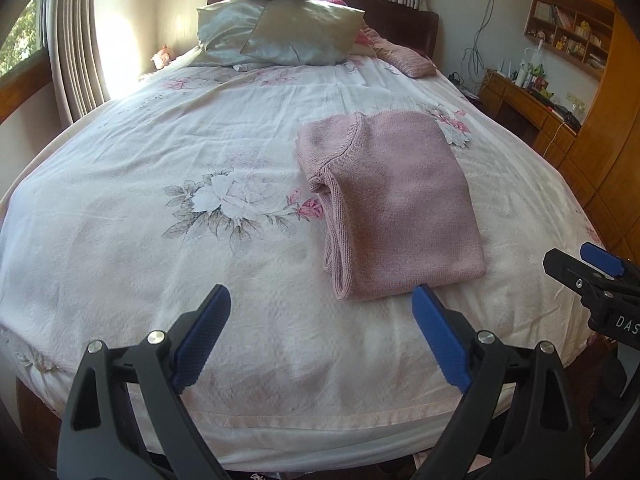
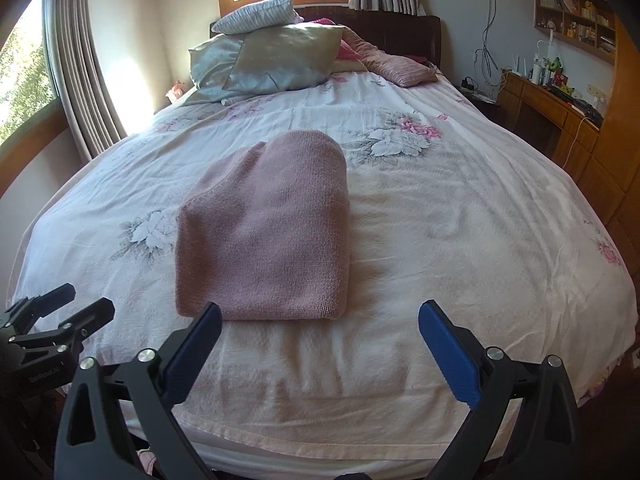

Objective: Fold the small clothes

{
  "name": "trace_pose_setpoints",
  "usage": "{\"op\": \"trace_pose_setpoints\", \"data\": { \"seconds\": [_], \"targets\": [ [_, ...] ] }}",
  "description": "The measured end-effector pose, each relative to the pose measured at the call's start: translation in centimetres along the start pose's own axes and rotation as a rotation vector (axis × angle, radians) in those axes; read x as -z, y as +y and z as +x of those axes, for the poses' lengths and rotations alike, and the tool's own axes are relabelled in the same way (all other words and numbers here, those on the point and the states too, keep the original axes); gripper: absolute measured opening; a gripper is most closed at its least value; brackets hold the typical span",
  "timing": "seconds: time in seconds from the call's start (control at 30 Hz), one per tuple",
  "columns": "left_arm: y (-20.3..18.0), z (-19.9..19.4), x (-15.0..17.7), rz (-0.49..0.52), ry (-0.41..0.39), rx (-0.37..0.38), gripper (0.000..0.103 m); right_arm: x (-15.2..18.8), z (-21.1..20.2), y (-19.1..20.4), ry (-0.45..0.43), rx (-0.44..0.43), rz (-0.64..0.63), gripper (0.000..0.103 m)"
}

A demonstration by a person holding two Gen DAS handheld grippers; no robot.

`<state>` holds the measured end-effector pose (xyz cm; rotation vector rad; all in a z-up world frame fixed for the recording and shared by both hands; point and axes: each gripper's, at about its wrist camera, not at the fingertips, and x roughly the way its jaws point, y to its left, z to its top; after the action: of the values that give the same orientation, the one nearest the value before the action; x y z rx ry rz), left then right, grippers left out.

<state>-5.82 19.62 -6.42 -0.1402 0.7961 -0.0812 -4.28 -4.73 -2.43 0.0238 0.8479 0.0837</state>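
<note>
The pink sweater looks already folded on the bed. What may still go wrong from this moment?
1. The pink sweater has loose layered edges on its left side; a nudge from the open left gripper may spread them.
2. It lies on a wrinkled floral bedspread, soft ground, so pressing may skew the fold.
3. The open right gripper sits close to the near edge and could catch the knit.

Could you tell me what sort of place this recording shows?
Most likely a home bedroom: a bed with a floral cover, stacked pillows at the headboard, and a wooden desk under shelves.
</note>
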Motion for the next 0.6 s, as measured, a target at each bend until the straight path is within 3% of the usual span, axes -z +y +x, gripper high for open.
{"op": "trace_pose_setpoints", "data": {
  "seconds": [0.6],
  "targets": [
    [-0.57, 0.50, 0.46, 0.007, 0.020, -0.004, 0.091, 0.30, 0.60, 0.03, 0.034, 0.038, 0.009, 0.099]
  ]
}}
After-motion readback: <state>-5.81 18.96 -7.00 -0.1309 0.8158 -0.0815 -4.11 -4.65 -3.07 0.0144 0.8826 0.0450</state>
